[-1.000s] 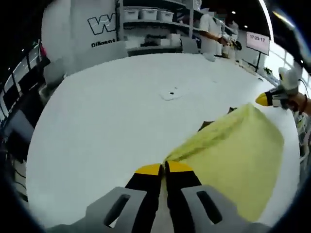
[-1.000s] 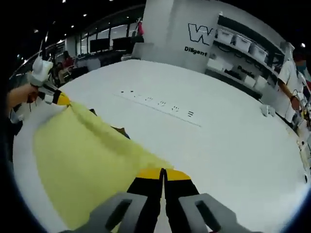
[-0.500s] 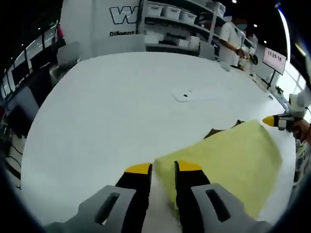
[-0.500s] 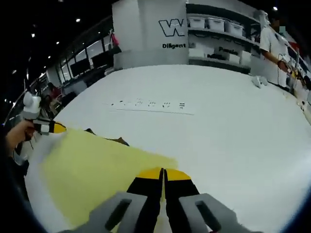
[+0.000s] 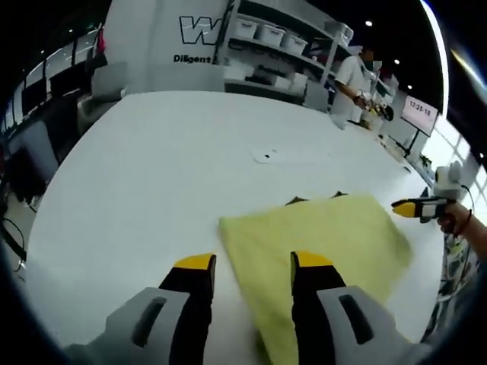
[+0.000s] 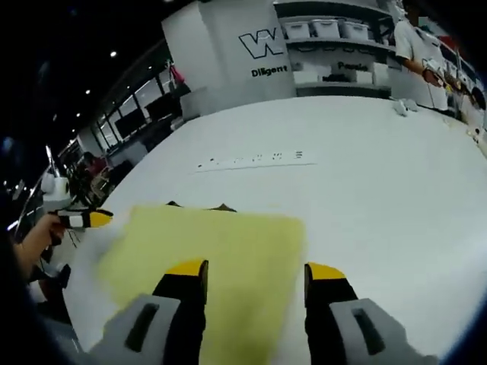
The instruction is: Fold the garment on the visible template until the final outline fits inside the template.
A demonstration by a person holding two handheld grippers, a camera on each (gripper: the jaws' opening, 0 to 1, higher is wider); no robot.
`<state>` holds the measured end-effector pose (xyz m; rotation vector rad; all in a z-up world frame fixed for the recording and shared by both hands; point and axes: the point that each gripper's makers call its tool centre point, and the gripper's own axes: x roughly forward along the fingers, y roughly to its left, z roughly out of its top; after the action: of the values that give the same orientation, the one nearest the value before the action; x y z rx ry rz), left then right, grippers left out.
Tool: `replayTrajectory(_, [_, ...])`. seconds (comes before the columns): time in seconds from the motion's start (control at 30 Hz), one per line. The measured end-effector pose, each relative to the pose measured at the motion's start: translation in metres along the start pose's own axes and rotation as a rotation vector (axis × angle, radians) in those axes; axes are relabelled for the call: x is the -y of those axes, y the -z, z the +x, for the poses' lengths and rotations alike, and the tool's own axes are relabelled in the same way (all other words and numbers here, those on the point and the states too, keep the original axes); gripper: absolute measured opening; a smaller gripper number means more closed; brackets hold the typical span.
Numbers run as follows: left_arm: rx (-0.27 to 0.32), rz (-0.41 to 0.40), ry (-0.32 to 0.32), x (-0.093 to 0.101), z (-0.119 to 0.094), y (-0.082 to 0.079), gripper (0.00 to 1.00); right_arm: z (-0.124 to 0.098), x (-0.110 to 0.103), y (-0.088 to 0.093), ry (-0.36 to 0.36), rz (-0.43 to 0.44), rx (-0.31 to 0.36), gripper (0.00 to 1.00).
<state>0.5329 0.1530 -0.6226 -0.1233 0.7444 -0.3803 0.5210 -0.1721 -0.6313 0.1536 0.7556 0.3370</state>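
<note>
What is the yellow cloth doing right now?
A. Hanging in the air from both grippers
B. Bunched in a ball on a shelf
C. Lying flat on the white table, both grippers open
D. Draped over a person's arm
C: the cloth lies spread on the table, and both the left gripper and the right gripper have their jaws apart, gripping nothing.

Left gripper [image 5: 247,262], right gripper [image 6: 257,270]: jaws apart.

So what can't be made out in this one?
- Template: dark corners peek past the yellow garment, which covers the rest, in both views.
- Garment's near edge: cut off at the bottom of the left gripper view, behind the left gripper.
- Table markings: too small to read, right gripper view.
</note>
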Motion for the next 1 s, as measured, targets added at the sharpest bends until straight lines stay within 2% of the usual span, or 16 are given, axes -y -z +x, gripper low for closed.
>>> replayTrajectory(0.2, [0.003, 0.009, 0.045, 0.012, -0.021, 0.022, 0.45, -0.021, -0.012, 0.020, -0.016, -0.023, -0.026, 0.51])
replayTrajectory(0.47, [0.018, 0.040, 0.119, 0.024, -0.045, 0.045, 0.47, -0.034, -0.016, 0.036, -0.035, -0.037, -0.048, 0.50])
replayTrajectory(0.6, [0.014, 0.044, 0.128, 0.025, -0.050, 0.061, 0.47, -0.039, -0.015, 0.051, -0.037, -0.038, -0.072, 0.48])
replayTrajectory(0.8, [-0.035, 0.074, 0.143, 0.025, -0.054, 0.090, 0.44, -0.045, -0.016, 0.070, -0.040, -0.029, -0.086, 0.46])
replayTrajectory(0.93, [-0.056, 0.077, 0.147, 0.022, -0.054, 0.102, 0.42, -0.050, -0.015, 0.082, -0.037, -0.024, -0.101, 0.46])
replayTrajectory(1.0, [-0.059, 0.077, 0.146, 0.021, -0.054, 0.104, 0.37, -0.051, -0.014, 0.084, -0.036, -0.021, -0.098, 0.44])
